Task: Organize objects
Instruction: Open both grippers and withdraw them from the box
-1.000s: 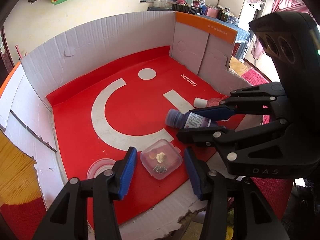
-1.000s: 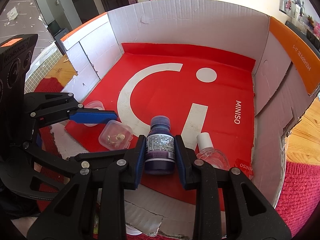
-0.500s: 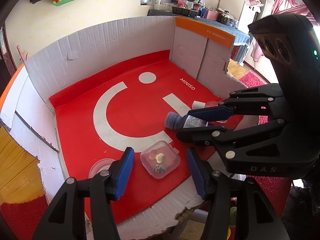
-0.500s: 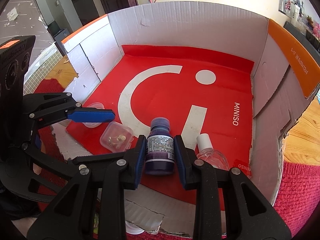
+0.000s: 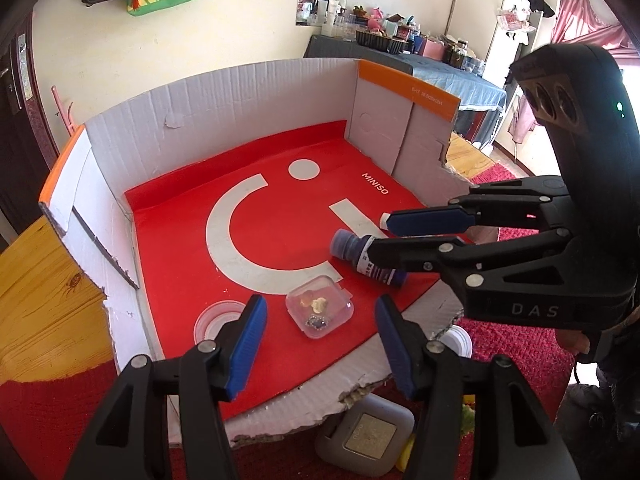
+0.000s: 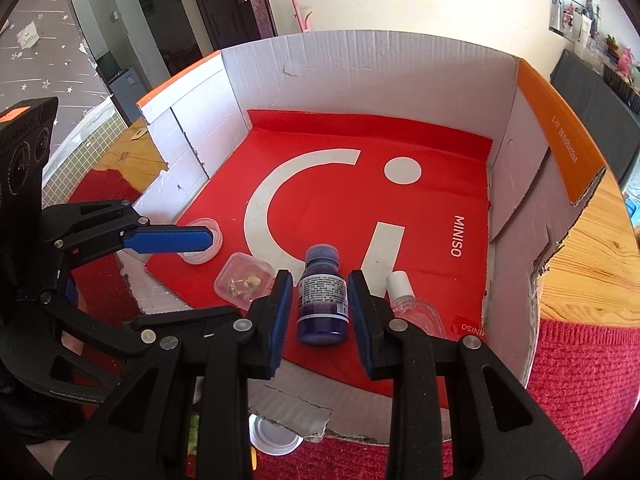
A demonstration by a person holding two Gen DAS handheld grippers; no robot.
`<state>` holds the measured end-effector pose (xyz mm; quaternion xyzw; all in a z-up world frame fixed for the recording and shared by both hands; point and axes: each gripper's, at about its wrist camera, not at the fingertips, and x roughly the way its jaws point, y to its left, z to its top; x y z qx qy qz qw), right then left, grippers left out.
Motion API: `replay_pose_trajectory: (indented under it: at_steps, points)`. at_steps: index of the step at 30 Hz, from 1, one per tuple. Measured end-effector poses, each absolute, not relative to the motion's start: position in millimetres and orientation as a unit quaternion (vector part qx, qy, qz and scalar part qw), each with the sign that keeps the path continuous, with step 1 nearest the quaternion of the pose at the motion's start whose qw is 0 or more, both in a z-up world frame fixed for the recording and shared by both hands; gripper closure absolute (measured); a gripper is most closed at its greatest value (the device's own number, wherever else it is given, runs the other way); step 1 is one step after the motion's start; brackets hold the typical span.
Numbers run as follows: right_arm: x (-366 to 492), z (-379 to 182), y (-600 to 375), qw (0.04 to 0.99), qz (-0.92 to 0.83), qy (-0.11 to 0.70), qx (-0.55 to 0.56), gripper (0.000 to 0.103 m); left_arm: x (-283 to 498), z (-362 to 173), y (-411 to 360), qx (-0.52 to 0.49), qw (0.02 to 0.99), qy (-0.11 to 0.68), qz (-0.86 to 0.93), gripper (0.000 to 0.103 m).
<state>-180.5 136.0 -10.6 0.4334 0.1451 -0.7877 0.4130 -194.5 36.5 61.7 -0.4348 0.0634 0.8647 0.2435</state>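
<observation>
While lying flat, purple bottle (image 6: 322,297) between right tool (image 6: 318,308) pads

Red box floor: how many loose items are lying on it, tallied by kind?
Bottles: 2, the purple bottle and the clear bottle with a white cap
Small clear square boxes: 1, the clear box holding small bits
Round clear lids: 1, the round lid
Total: 4

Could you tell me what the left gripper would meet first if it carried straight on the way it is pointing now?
Most likely the small clear box: it lies on the red floor just ahead of the left gripper, centred between its open jaws. Depth is uncertain, so it might pass just over the lid.
</observation>
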Motion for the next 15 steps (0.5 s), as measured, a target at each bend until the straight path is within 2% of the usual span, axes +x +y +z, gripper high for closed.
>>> replay_pose_trajectory:
  at_steps: [12, 14, 15]
  points:
    - [-152, 24, 162, 0.415, -0.815, 0.12, 0.387, 0.075, -152, 90, 14, -0.381, 0.201, 0.017, 0.902, 0.028]
    - [-145, 31, 168, 0.414, -0.82, 0.116, 0.377, 0.071, -143, 93, 11, -0.37, 0.185, 0.014, 0.91, 0.025]
    - [-141, 34, 171, 0.415, -0.823, 0.114, 0.372, 0.059, -138, 95, 9, -0.362, 0.177, 0.014, 0.915, 0.023]
